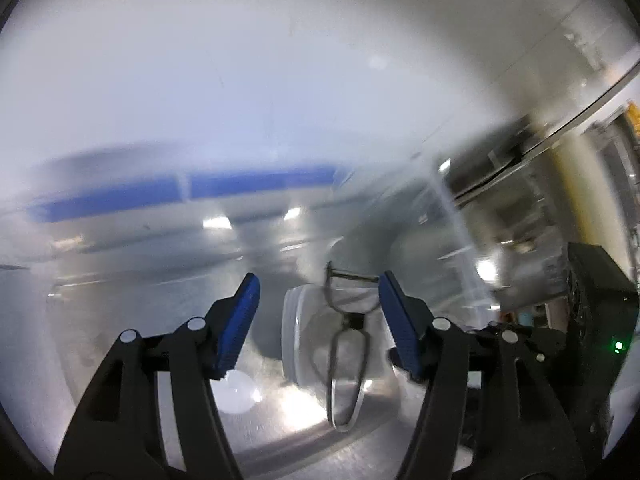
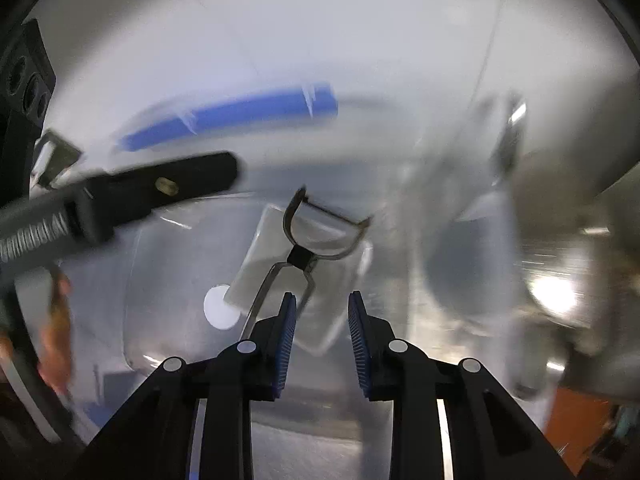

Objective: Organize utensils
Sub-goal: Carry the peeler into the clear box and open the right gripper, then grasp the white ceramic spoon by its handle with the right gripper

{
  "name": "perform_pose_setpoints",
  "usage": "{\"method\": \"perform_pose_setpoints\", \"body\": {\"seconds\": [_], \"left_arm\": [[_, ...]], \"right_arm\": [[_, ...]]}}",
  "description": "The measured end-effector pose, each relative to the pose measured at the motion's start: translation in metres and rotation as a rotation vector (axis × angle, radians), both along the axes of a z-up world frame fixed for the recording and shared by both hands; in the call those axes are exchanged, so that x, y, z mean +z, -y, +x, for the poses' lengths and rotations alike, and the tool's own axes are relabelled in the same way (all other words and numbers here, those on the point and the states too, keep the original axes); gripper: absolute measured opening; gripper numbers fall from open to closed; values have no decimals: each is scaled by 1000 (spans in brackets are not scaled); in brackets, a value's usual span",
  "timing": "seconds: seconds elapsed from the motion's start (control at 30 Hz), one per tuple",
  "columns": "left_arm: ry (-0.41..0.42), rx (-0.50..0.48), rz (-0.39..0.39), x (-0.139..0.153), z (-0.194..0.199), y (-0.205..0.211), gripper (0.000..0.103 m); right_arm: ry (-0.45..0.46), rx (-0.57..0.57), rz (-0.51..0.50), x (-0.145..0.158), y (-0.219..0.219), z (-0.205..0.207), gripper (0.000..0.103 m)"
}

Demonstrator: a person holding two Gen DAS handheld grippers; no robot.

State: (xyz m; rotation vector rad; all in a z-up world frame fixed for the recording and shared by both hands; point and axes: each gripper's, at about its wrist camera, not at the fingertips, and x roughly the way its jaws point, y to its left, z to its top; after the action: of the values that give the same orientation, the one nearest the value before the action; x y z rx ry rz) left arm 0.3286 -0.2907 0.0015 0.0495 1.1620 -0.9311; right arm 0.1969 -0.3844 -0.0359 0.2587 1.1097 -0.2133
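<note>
A metal Y-shaped peeler (image 1: 347,344) with a wire loop handle lies on the shiny metal counter, over a clear plastic container (image 1: 298,332). My left gripper (image 1: 318,294) is open, its blue pads either side of the peeler, above it. In the right wrist view the peeler (image 2: 316,236) lies just ahead of my right gripper (image 2: 322,302), which is open with a narrower gap; the peeler handle passes by the left pad (image 2: 287,332). The clear container (image 2: 280,264) lies under the peeler. Both views are motion-blurred.
A blue strip (image 1: 188,192) runs along the white wall behind the counter; it also shows in the right wrist view (image 2: 240,116). The other gripper's black body (image 2: 132,196) reaches in from the left. A white round disc (image 2: 220,306) lies on the counter. A black box (image 1: 600,304) stands at right.
</note>
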Motion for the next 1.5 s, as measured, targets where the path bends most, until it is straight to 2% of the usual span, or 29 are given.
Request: {"method": "perform_pose_setpoints", "body": {"seconds": [0.07,0.13,0.2,0.27,0.37,0.43,0.5,0.57,0.6,0.7,0.77,0.87,1.0,1.1,1.2,1.3,1.37,1.4,1.5], "left_arm": [[66,12,-52,29,-16,-27,59],[154,38,-109,64,-46,-73,60],[225,73,-154,88,-80,-120,66],[262,122,-192,99,-110,-167,73],[249,238,-216,91,-152,-239,73],[218,344,-173,72,-173,-284,73],[168,429,-115,48,-189,-324,73],[120,448,-73,24,-205,-344,73],[101,447,-41,12,-218,-354,73],[69,470,17,-18,-246,-369,73],[26,509,3,-29,-252,-385,73],[-4,553,-20,-36,-258,-401,73],[-17,555,-37,-41,-263,-409,73],[-41,538,-51,-43,-264,-404,73],[-80,502,-64,-50,-264,-391,73],[-151,449,-105,-61,-263,-369,73],[-229,416,-145,-73,-263,-352,73],[-256,409,-158,-77,-263,-347,73],[-401,363,-207,-101,-264,-321,73]], "right_arm": [[69,64,3,26,-22,-32,28],[119,167,74,40,-56,-63,30],[120,299,168,36,-100,-91,46],[60,416,246,8,-151,-111,47],[-82,525,238,-47,-212,-118,47],[-178,539,195,-92,-245,-115,45],[-232,510,172,-122,-261,-110,44],[-276,484,202,-137,-265,-109,44],[-308,476,261,-144,-268,-110,44],[-370,445,330,-153,-281,-121,44],[-388,456,351,-147,-287,-138,44],[-393,468,278,-143,-305,-139,45],[-365,510,154,-139,-325,-139,44],[-344,556,52,-141,-336,-143,30],[-350,559,34,-137,-321,-154,23],[-368,520,109,-134,-297,-161,22],[-394,474,223,-138,-274,-165,21],[-413,436,315,-141,-258,-168,21],[-408,361,492,-141,-224,-185,16]]}}
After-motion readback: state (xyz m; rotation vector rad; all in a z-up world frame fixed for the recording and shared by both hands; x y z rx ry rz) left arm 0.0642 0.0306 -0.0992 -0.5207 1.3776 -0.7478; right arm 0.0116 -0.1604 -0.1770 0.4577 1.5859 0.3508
